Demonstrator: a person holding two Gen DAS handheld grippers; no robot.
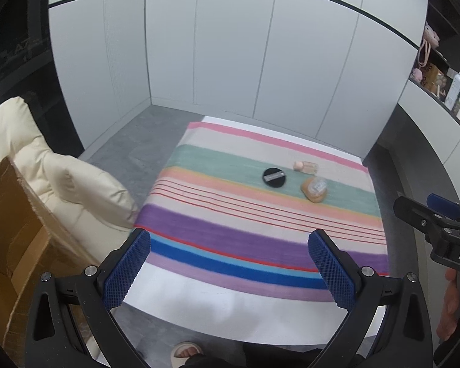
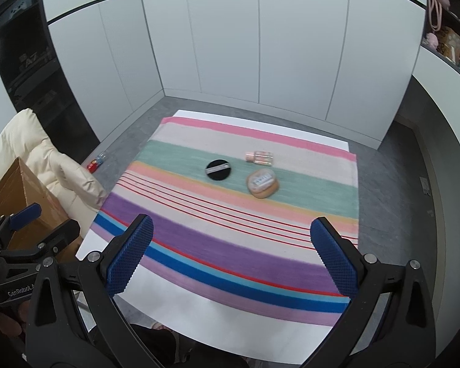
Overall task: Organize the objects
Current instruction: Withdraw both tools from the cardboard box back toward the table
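Only from right wrist: perhaps small bottles (image 2: 96, 162).

right gripper (image 1: 414, 211) body: "DA" | left gripper (image 2: 50, 225) body: "GenRobot" | item labels: unreadable

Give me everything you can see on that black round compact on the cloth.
The black round compact is a flat, matte disc lying face up on the green band of the striped cloth. A grey strip, probably a label or ribbon, crosses its top diagonally. It lies apart from the tan puff case and small bottle; only the cloth touches it.
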